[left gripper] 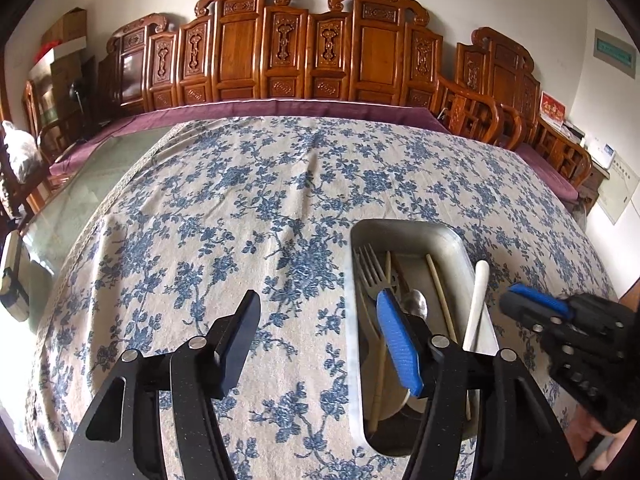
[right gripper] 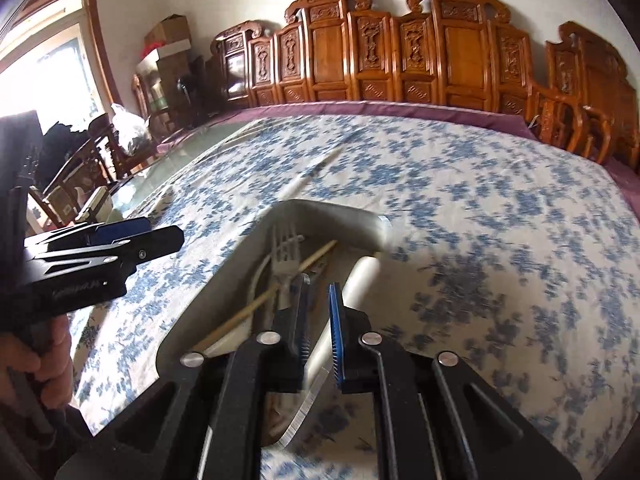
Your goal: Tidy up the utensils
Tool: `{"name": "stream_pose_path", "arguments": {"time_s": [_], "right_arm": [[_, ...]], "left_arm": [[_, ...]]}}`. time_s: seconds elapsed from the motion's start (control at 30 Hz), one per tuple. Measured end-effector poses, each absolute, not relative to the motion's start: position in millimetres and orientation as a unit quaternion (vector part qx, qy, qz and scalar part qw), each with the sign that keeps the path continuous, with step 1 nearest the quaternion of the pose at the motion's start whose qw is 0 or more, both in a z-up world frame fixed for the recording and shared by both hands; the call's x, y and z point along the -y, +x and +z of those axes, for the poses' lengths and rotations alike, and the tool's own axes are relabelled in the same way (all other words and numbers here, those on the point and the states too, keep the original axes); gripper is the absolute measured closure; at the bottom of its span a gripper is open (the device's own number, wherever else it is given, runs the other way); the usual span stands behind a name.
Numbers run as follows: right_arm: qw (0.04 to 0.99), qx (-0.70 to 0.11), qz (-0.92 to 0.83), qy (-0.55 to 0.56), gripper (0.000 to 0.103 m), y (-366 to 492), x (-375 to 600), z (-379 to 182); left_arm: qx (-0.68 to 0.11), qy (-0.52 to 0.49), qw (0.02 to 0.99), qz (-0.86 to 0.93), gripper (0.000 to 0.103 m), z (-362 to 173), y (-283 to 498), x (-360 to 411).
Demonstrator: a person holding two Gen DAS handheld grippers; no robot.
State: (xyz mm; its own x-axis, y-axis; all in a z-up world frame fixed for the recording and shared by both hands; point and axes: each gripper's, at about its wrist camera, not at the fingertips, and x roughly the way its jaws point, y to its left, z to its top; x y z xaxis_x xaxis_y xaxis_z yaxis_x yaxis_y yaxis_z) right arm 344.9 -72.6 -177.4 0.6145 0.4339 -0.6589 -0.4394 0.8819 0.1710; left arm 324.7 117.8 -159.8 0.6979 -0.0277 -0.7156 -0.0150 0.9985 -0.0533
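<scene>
1. Metal tray (left gripper: 448,240) on the near right of the floral tablecloth (left gripper: 240,200), holding fork (left gripper: 370,270), spoon (left gripper: 416,302), chopsticks (left gripper: 440,292).
2. White utensil (left gripper: 478,300) leans on tray's right rim.
3. Left gripper (left gripper: 320,320): jaws wide apart, holding nothing.
4. Right gripper (right gripper: 318,304): narrow gap, nothing held, over the tray.

home dining room: carved wooden chairs (left gripper: 248,44), floral tablecloth (left gripper: 240,200).

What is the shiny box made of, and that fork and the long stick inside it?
The tray looks like brushed metal, probably steel or aluminium: dull grey with soft reflections. The fork seems to be metal too, silvery and glinting. The chopstick looks like pale wood or bamboo: tan and matte, though plastic can't be ruled out.
</scene>
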Motion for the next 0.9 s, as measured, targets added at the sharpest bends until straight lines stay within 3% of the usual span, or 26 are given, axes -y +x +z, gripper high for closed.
{"name": "stream_pose_path", "arguments": {"time_s": [0.1, 0.17, 0.27, 0.37, 0.47, 0.9], "right_arm": [[0.906, -0.357, 0.227, 0.0, 0.062, 333, 91, -171], [0.911, -0.354, 0.212, 0.002, 0.042, 325, 104, -166], [0.92, -0.346, 0.185, 0.0, 0.021, 312, 122, -160], [0.924, -0.344, 0.166, 0.002, 0.01, 299, 138, -155], [0.926, -0.345, 0.154, 0.003, 0.003, 288, 154, -152], [0.938, -0.327, 0.118, 0.011, 0.003, 229, 202, -111]], "left_arm": [[-0.388, -0.019, 0.922, -0.005, 0.032, -161, 322, -110], [-0.385, -0.013, 0.923, -0.008, 0.028, -161, 320, -104], [-0.381, -0.01, 0.924, -0.01, 0.017, -160, 314, -96], [-0.376, -0.004, 0.927, -0.014, 0.011, -159, 306, -86], [-0.377, 0.011, 0.926, -0.011, 0.008, -159, 298, -75], [-0.399, 0.003, 0.917, -0.022, 0.008, -130, 247, -47]]}}
